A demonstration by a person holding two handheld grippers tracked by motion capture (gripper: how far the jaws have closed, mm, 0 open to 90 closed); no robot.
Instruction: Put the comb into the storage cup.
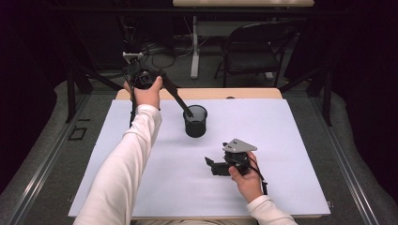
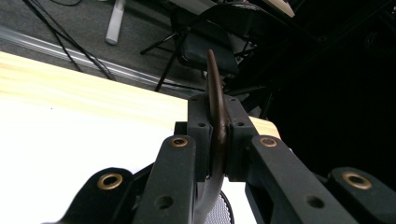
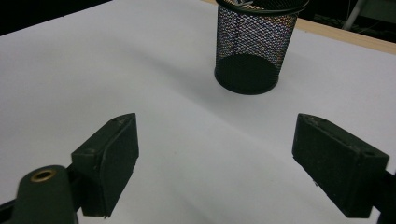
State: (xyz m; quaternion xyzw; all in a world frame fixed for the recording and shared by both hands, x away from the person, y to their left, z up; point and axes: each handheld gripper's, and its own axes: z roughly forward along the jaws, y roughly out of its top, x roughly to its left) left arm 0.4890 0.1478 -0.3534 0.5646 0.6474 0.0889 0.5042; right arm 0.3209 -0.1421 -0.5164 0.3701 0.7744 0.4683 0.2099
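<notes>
Upper centre of the high view, the left gripper, clamped on a dark spatula, lowers its tip into the mesh cup; next, release, while the right gripper idles agape.

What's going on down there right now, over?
Left claw shut on dark utensil, tip in mesh cup. Right claw open, empty, resting on white sheet. Nothing blocking.

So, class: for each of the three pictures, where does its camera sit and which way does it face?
High view: above the person's side, facing forward and down on the table; both forearms show.
Left gripper view: on the left gripper, looking along jaws shut on a dark utensil.
Right gripper view: on the right gripper, open, low over the sheet.
Shared: high and right gripper views both show the mesh cup.
</notes>
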